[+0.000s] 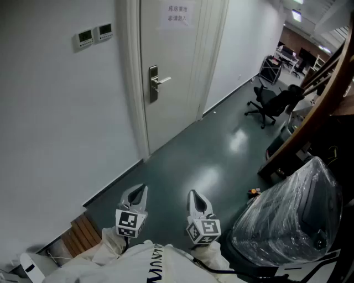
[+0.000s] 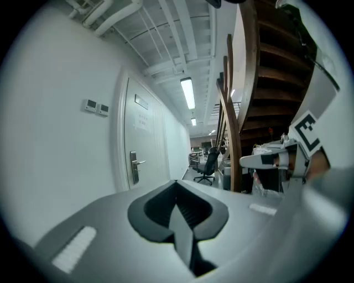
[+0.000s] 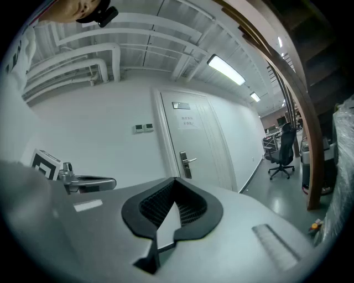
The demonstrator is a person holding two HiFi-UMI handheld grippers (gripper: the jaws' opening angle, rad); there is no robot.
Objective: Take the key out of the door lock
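Door dead ahead of me, its handle at the door's left edge and a notice up top. Two wall panels sit left of the door, an office chair well to its right. My left gripper and right gripper hang side by side, well short of the door.

White walls line a corridor with a glossy dark floor, a black office chair and ceiling strip lights.
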